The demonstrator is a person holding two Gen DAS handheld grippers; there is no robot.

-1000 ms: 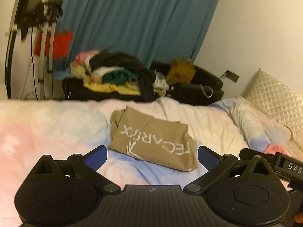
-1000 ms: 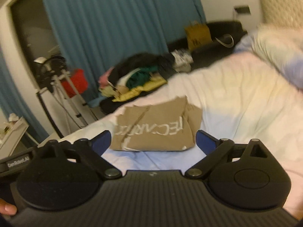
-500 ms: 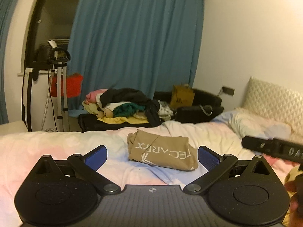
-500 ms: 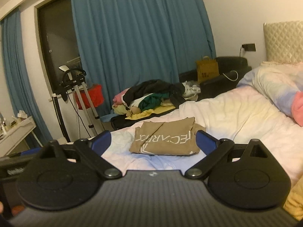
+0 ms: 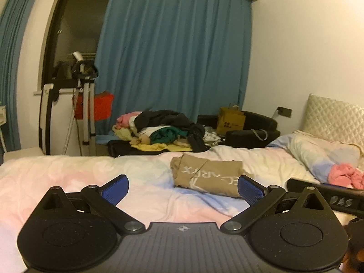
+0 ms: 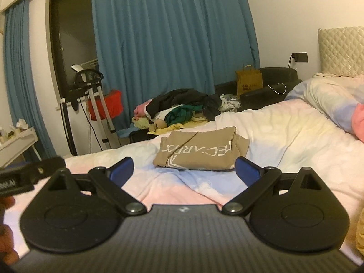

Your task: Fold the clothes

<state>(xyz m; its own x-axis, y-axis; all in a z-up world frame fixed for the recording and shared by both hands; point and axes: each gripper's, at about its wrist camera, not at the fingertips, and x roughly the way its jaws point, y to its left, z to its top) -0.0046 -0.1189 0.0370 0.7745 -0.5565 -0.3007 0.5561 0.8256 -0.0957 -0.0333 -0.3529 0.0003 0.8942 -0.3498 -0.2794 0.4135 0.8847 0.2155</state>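
A folded tan garment [image 5: 206,177] with white lettering lies flat on the pastel bedsheet [image 5: 68,175]; it also shows in the right wrist view [image 6: 200,152]. My left gripper [image 5: 182,187] is open and empty, held above the bed short of the garment. My right gripper [image 6: 184,170] is open and empty, also short of the garment and facing it. The right gripper's body [image 5: 327,194] shows at the right edge of the left wrist view. The left gripper's body [image 6: 29,173] shows at the left edge of the right wrist view.
A heap of unfolded clothes [image 5: 163,129] lies beyond the bed's far edge, below the blue curtain [image 5: 173,56]. A pink garment [image 5: 345,175] lies by the pillow [image 5: 318,154] at the right. A white stand [image 5: 84,104] and a brown paper bag [image 5: 231,119] stand behind.
Both grippers have pulled back and tilted up from the garment, which now looks smaller and farther away. More of the room shows. Both stayed open.
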